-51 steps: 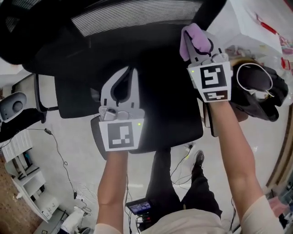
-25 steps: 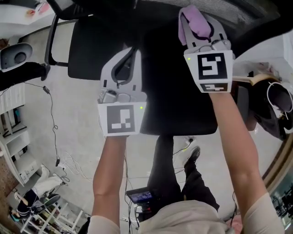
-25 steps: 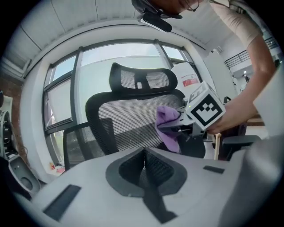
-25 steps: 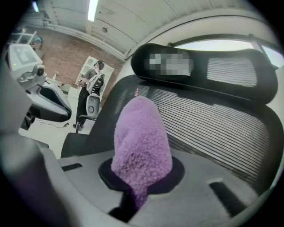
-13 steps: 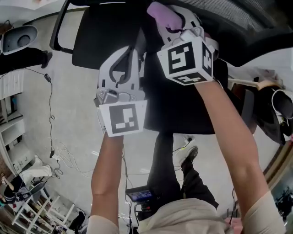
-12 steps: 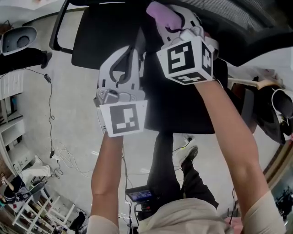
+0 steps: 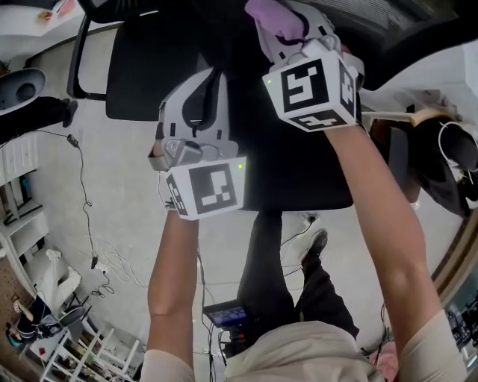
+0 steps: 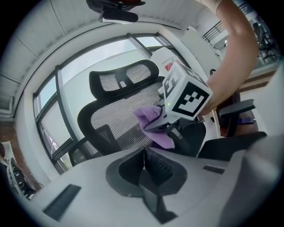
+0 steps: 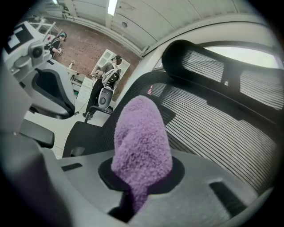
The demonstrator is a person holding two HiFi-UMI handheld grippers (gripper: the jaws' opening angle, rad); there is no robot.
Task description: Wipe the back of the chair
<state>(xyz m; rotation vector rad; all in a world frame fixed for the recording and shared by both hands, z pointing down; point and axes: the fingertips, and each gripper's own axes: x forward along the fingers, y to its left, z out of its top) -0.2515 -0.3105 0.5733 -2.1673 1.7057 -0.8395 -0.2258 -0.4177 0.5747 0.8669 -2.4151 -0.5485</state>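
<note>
A black office chair with a striped mesh back (image 8: 115, 122) (image 9: 213, 115) and headrest (image 8: 122, 77) stands in front of me; its black seat (image 7: 299, 149) lies under both grippers in the head view. My right gripper (image 7: 287, 22) is shut on a fluffy purple cloth (image 9: 142, 142) (image 7: 269, 9) (image 8: 153, 124), which it holds up close to the mesh back. Whether the cloth touches the mesh I cannot tell. My left gripper (image 7: 200, 89) hovers above the seat, to the left of the right one, shut with nothing between its jaws.
The chair's left armrest (image 7: 82, 56) sticks out at the upper left. Cables (image 7: 97, 246) trail over the pale floor. A black bag (image 7: 455, 160) sits at the right edge. Another chair (image 9: 49, 102) and people stand far off in the right gripper view.
My right gripper with the purple cloth has swung left and up toward the chair back over the last two seconds. The left gripper has stayed nearly still above the seat.
</note>
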